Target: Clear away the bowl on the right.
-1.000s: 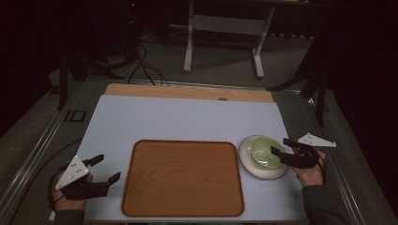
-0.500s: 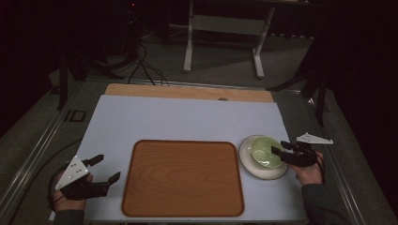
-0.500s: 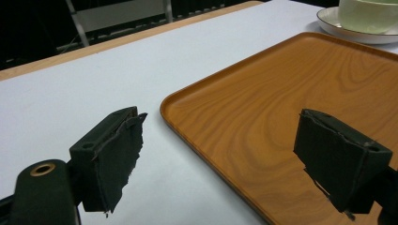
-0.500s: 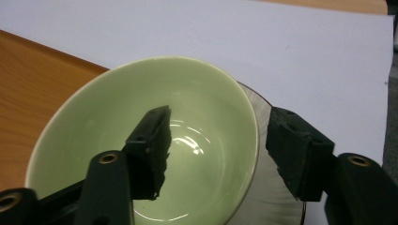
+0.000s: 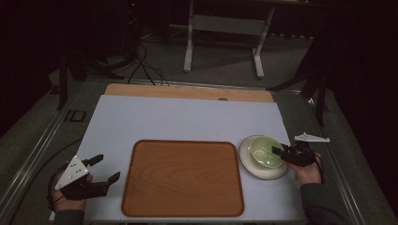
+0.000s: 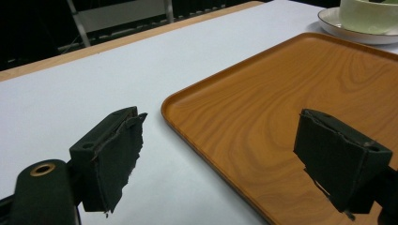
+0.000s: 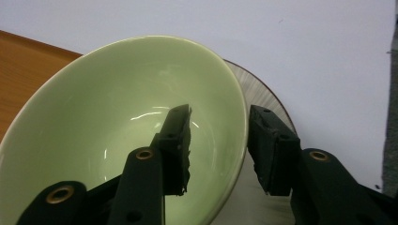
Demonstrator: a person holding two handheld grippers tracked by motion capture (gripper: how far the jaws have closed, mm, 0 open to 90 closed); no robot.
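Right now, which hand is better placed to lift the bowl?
Right. The right gripper already straddles the bowl rim, one jaw inside and one outside. The left gripper hangs open across the tray, away from it.

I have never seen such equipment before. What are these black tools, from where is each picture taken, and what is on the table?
No robot arm is here: a person holds a hand tool, called a gripper, in each hand. The high view looks down from above the person's side. A small camera also rides on each gripper and looks along its two black jaws.

On the table lie a wooden tray and, to its right, a green bowl standing on a white plate. The tray carries nothing.

The left gripper is open beside the tray's left edge and holds nothing. The right gripper has one jaw inside the bowl and one outside, so the rim sits between them. A gap shows on both sides, so it has not closed on the bowl yet.
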